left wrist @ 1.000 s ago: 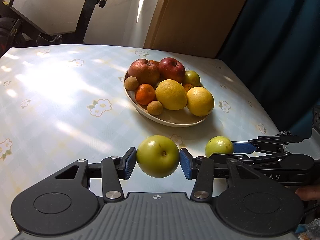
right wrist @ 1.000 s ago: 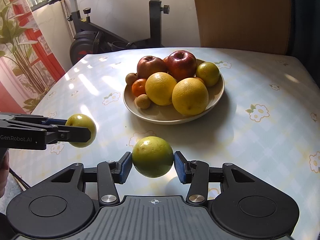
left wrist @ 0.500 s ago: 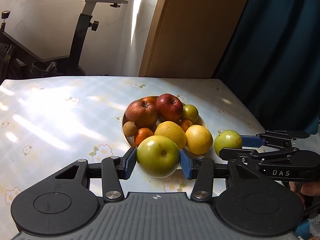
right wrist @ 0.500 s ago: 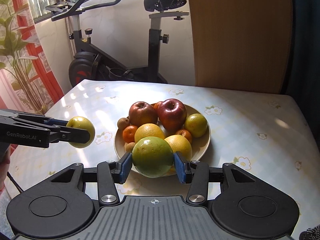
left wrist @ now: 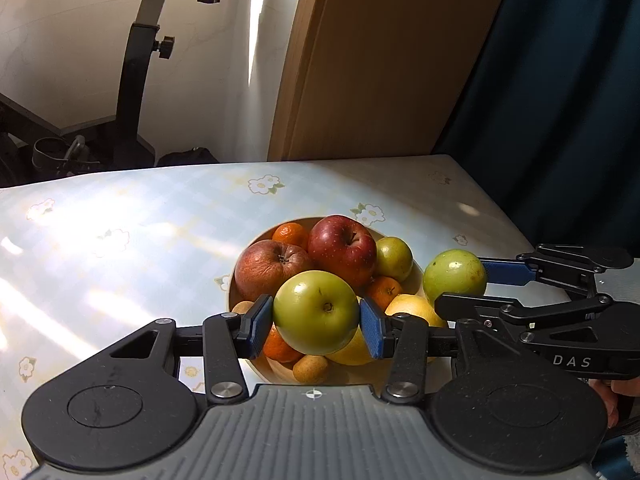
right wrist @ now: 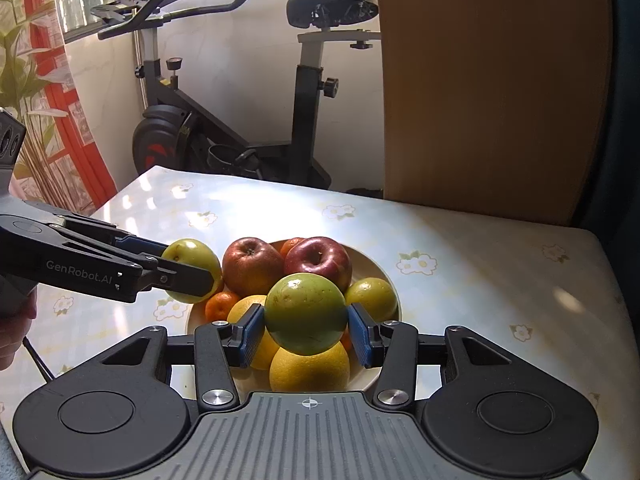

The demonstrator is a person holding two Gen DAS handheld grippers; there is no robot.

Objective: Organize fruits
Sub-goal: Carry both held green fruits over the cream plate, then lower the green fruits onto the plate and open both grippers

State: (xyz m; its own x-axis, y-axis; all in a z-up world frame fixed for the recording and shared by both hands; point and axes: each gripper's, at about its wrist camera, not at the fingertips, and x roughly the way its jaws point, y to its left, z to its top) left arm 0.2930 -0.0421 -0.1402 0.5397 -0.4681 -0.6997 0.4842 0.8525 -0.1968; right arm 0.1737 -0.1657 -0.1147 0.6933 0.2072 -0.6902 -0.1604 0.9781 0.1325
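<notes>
Fruits were mostly sorted by the time I looked over, tbh. Nearly everything already sat in the bowl (right wrist: 386, 280) in the middle of the table (right wrist: 480, 280): two red apples (right wrist: 318, 258), a couple of big yellow citrus (right wrist: 310, 368), a few small oranges (left wrist: 290, 236), a green apple at the bowl's right side (right wrist: 372, 298), and a couple of little brown ones (left wrist: 310, 368) near the front edge.

What was left was just the two green ones up in the air. The left claw (left wrist: 316, 320) was clamped partway shut on a yellow-green apple (left wrist: 316, 312), blue pads pressed against both sides of it, hanging over the near side of the pile. The right claw (right wrist: 306, 330) had the same kind of pinch on a darker green fruit (right wrist: 306, 308), a slightly narrower squeeze, hovering right over the yellow citrus at the front. Neither one touched the heap as far as I could tell.

No loose fruit was left on the tablecloth in either view, so I'd guess this was the last pair. Bowl looked pretty heaped though. Dropping two round things on top could send something rolling off, so finding a low gap seemed like the tricky bit.
</notes>
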